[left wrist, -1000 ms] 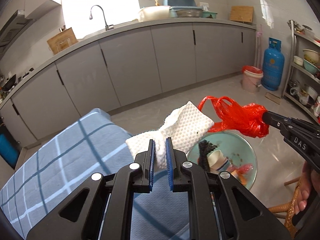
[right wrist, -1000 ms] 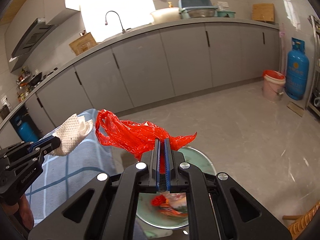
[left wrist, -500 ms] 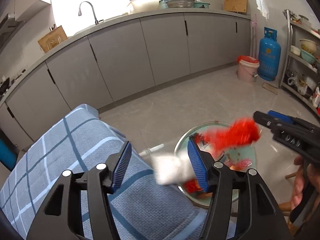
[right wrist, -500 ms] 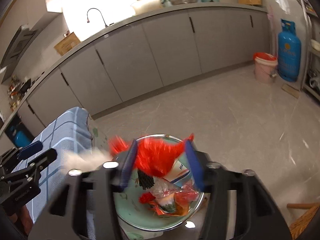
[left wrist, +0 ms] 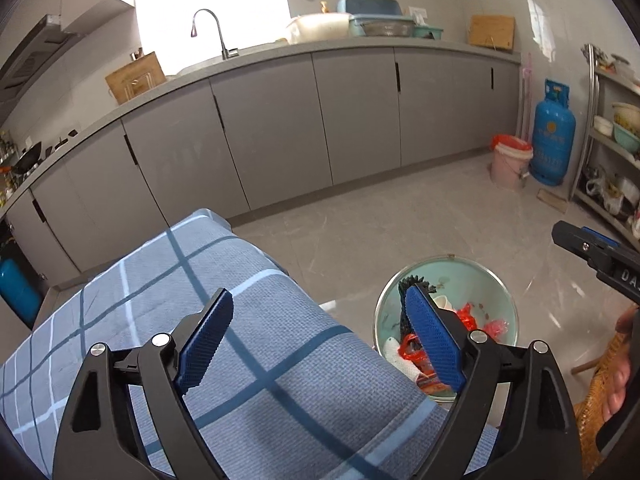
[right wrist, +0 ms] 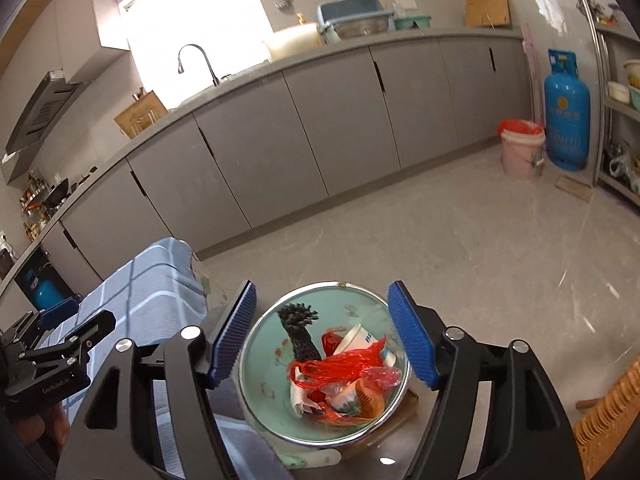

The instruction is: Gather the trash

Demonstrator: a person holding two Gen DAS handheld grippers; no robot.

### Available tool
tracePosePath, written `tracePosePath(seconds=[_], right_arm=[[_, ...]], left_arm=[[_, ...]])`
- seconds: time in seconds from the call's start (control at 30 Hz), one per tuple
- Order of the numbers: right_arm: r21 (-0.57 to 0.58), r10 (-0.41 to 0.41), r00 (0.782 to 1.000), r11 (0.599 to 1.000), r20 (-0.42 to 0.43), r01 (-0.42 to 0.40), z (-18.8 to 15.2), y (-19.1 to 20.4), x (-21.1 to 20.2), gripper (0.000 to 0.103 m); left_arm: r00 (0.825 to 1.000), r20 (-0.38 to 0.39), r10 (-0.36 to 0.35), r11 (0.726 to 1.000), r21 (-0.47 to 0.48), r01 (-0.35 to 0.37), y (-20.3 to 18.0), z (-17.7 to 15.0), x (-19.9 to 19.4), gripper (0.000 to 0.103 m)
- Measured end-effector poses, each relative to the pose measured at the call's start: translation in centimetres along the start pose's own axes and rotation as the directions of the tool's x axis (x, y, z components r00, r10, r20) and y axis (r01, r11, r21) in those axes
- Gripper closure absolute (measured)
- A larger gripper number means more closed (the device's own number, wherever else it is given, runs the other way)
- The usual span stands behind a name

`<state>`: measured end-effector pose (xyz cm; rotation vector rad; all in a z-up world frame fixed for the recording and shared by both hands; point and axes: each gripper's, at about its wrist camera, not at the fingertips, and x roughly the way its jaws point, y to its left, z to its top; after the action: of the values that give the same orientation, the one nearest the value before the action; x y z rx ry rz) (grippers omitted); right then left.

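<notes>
A pale green basin (right wrist: 264, 344) with a metal rim holds trash: a red plastic bag (right wrist: 340, 364), a black mesh piece (right wrist: 298, 330), paper cups and a white cloth (left wrist: 394, 354). My right gripper (right wrist: 322, 334) is open and empty, directly above the basin. My left gripper (left wrist: 320, 340) is open and empty, over the edge of the blue checked tablecloth (left wrist: 168, 304), with the basin (left wrist: 492, 280) just right of it. The right gripper shows at the right edge of the left wrist view (left wrist: 592, 252); the left gripper shows at the left edge of the right wrist view (right wrist: 60, 340).
Grey kitchen cabinets (left wrist: 280, 120) run along the back. A blue gas cylinder (right wrist: 566, 120) and a pink bucket (right wrist: 520, 148) stand at the far right, beside a metal shelf (left wrist: 608, 152). A wicker chair (right wrist: 608, 412) is at the bottom right.
Both grippers opened. The left let go of the white cloth and the right let go of the red bag; both fell into the basin.
</notes>
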<state>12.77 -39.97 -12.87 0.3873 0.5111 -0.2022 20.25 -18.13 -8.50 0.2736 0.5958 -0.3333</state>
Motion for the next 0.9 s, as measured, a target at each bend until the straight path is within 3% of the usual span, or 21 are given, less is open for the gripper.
tracePosePath(seconds=[0.4, 0.9], right_arm=[[-0.054, -0.007, 0.999, 0.999, 0.054, 0.009, 0.8, 2.6, -3.9, 0.034], [-0.07, 0.002, 0.998, 0.998, 0.06, 0.002, 1.0, 3.7, -5.2, 0.032]], left_arm=[[0.998, 0.066, -0.012, 0.999, -0.046, 0.016, 2.0, 0.7, -4.0, 0.016], [0.995, 0.095, -0.015, 0.997, -0.068, 0.021, 3.0, 0.9, -5.4, 0.016]])
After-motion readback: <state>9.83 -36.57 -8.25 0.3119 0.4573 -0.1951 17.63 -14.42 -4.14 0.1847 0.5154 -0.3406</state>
